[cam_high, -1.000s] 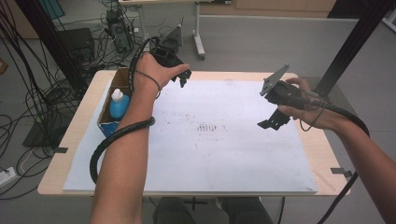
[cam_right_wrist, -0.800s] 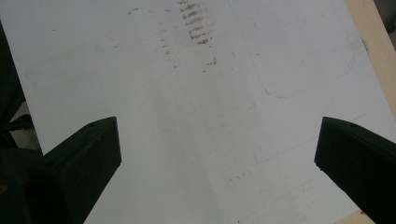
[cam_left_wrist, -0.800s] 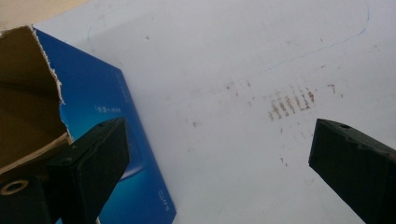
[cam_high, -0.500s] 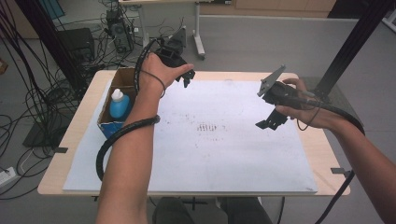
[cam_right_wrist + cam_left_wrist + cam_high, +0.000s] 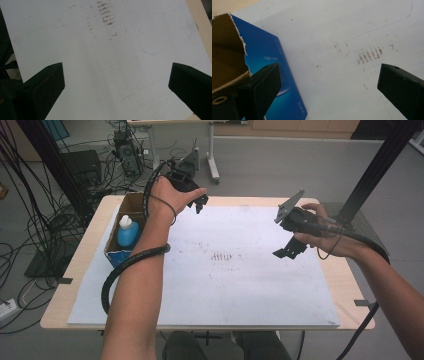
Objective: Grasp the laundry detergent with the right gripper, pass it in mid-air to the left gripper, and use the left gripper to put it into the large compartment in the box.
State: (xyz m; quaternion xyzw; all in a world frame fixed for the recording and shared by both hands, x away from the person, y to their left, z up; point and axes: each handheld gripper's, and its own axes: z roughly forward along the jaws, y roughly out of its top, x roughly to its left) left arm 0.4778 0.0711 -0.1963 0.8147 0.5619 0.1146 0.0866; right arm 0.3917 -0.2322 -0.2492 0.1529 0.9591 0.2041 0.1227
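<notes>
My left gripper [image 5: 196,203] hangs open over the far left corner of the white sheet [image 5: 225,285], beside a torn cardboard box [image 5: 113,234]. In the left gripper view the jaws stand wide apart with nothing between them [image 5: 328,75], and the box's blue side [image 5: 274,62] lies by the left jaw. My right gripper [image 5: 288,251] is held above the sheet's right part, open and empty [image 5: 116,75]. A patch of brown marks [image 5: 224,256] stains the sheet's middle.
A blue bottle with a white cap [image 5: 127,231] stands in the box. The wooden table [image 5: 345,275] shows beyond the sheet's right edge. Thin pen outlines [image 5: 170,45] are drawn on the sheet. Thick cables trail from both grippers.
The left gripper has drifted slightly right and farther away. The right gripper has edged a little to the left. Both stay open.
</notes>
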